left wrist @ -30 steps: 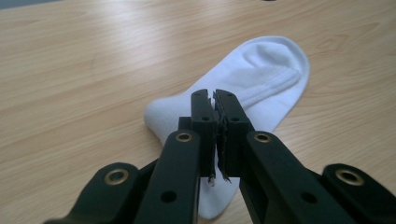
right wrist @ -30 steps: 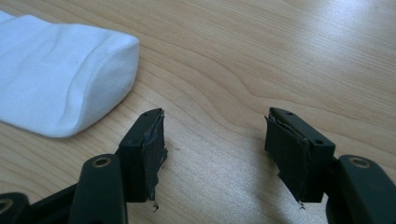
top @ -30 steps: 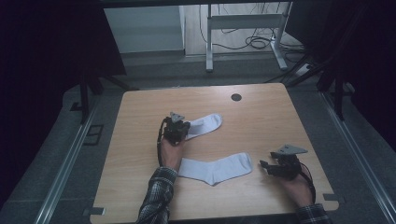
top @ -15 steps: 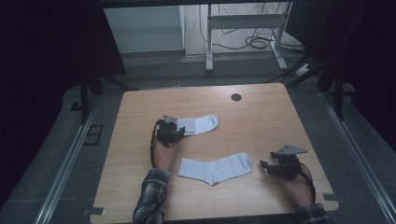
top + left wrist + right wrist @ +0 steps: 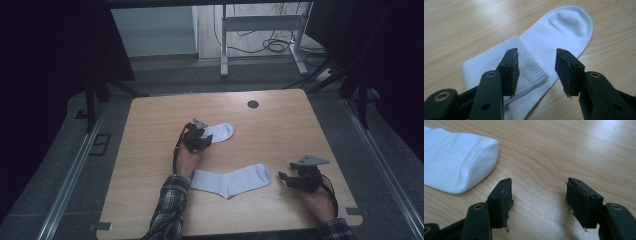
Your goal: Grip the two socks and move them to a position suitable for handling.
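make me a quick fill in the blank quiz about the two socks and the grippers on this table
1. The number of white socks on the wooden table is ____.
2. The left gripper stands over the ribbed cuff of the far sock, its fingers ____, not pressing it.
3. The right gripper has only bare ____ between its fingers.
4. The near sock lies ____ the two hands.

Missing words: two; open; table; between

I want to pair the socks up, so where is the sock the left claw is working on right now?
In the high view the far sock lies mid-table, directly right of the left claw, beyond the near sock.
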A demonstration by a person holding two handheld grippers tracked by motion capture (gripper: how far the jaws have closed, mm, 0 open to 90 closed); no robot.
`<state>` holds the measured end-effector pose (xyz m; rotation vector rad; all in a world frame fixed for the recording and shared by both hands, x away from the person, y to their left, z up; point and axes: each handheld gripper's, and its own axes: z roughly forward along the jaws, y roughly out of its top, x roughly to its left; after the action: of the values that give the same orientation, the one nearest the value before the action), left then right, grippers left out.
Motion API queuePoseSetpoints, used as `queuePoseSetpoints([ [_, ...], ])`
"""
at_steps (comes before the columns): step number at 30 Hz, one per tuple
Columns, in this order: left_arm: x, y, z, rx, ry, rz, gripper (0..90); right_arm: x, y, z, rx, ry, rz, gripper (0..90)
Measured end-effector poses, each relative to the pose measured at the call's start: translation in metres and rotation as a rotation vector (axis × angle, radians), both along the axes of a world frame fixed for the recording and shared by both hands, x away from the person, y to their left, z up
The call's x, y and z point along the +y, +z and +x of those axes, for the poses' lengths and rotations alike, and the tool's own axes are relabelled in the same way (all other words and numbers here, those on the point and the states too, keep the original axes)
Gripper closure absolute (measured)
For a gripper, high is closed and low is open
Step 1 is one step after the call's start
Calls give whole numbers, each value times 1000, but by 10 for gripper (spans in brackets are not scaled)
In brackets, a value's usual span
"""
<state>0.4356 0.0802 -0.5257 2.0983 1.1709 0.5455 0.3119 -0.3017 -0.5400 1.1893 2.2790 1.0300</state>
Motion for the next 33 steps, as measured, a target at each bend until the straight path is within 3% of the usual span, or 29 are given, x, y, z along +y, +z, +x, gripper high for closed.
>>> queuePoseSetpoints([
  [2,-2,-3,2,13,1,22,562,0,0,0,0,0,0,374],
  [4,-4,-8,3,33,0,55,644,0,0,0,0,0,1,373],
  [6,-3,-9,3,38,12,43,696,0,0,0,0,0,1,373],
  [7,-2,-9,3,41,22,41,788,0,0,0,0,0,1,373],
  [10,3,-4,4,62,34,-28,805,0,0,0,0,0,1,373],
  [13,11,10,2,54,42,-115,805,0,0,0,1,0,1,373],
  [14,13,14,1,47,43,-120,804,0,0,0,0,1,1,373],
  [20,37,37,6,17,79,-140,787,0,0,0,0,0,0,373],
  [27,72,38,20,-13,186,-128,761,0,0,0,-2,1,1,373],
  [30,85,36,23,-25,264,-97,653,0,0,0,-2,1,1,373],
  [31,93,34,22,-34,306,-87,545,0,0,0,-2,1,1,373],
  [33,96,34,21,-41,314,-86,507,0,0,0,-2,0,1,373],
])
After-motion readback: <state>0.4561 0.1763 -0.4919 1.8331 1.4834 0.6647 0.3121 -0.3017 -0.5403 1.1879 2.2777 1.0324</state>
